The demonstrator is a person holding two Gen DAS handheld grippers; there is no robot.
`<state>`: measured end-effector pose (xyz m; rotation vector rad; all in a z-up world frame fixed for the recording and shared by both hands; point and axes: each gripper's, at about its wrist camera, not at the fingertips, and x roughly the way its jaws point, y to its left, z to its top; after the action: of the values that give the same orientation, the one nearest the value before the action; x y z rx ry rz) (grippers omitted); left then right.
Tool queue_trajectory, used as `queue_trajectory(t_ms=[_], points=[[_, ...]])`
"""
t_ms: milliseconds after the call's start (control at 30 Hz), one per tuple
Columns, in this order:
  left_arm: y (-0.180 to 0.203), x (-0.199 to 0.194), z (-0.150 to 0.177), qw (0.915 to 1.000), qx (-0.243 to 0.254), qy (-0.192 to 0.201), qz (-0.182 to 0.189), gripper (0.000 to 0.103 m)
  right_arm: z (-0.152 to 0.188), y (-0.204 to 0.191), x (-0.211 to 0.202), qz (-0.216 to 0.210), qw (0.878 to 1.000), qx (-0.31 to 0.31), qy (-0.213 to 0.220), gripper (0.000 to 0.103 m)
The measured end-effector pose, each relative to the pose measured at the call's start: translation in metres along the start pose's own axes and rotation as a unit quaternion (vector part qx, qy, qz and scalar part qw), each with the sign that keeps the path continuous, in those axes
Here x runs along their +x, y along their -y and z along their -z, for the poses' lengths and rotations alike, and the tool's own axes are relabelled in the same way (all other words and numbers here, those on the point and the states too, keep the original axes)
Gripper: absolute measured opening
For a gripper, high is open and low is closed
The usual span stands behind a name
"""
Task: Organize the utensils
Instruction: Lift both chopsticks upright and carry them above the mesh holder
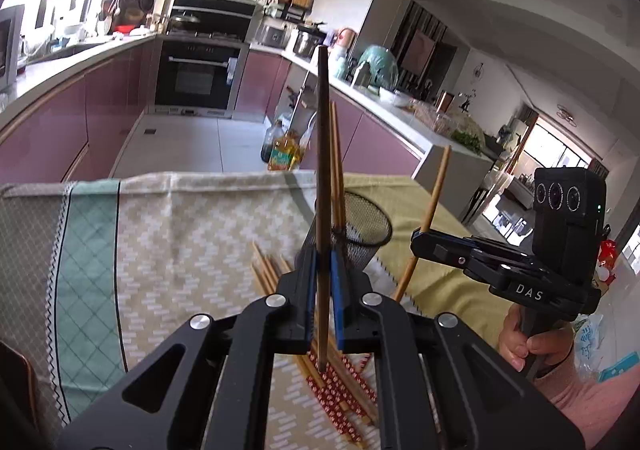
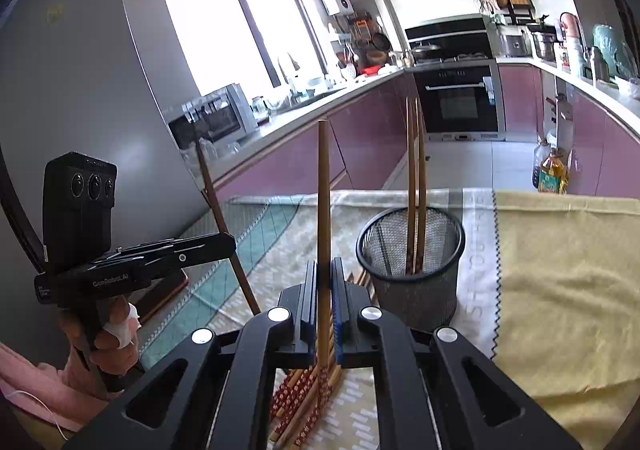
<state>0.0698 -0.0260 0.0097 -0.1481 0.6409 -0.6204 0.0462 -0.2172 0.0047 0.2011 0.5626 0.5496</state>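
- Here, the left tool (image 1: 323, 282) is closed on a dark brown chopstick (image 1: 322, 170), which stands nearly upright between the blue pads (image 1: 335, 278).
- The right tool (image 2: 324, 302) is likewise clamped on a lighter wooden chopstick (image 2: 324, 210), also held upright.
- In the left wrist view the right tool (image 1: 420, 238) shows to the right, its chopstick (image 1: 434, 194) leaning a little.
- In the right wrist view the left tool (image 2: 230, 244) shows to the left, its chopstick (image 2: 216, 202) tilted.
- A black mesh cup (image 2: 412, 266) stands on the surface, just ahead and to the right of the right tool; two chopsticks (image 2: 415, 178) stand in it, leaning on its far side.
- A loose pile of chopsticks (image 2: 304, 398) with red patterned ends lies on the surface under the tools, just beside the cup.
- The surface is covered by a patterned cloth (image 1: 180, 234) and, to the right, a yellow cloth (image 2: 560, 270).
- Pink kitchen cabinets (image 1: 60, 122) and an oven (image 1: 196, 74) stand behind.
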Motion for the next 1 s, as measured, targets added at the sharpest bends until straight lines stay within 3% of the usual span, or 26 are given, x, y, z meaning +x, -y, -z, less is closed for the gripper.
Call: queue_trajectory(t_ms=[700,867,1000], points=[[0.029,0.004,-0.083,0.9961,0.033,0.081,0.006,0.008,-0.074,0.005,-0.039,0.034,0.995,-0.049,0.084,0.006],[0.039,0.015,-0.094,0.9955,0.042,0.085,0.003,0.008,-0.086,0.014,-0.037,0.052,0.993,-0.051,0.092,0.006],[0.045,0.036,-0.093,0.9965,0.054,0.064,-0.006,0.008,-0.084,0.023,-0.021,0.063,0.994,-0.049,0.071,0.006]])
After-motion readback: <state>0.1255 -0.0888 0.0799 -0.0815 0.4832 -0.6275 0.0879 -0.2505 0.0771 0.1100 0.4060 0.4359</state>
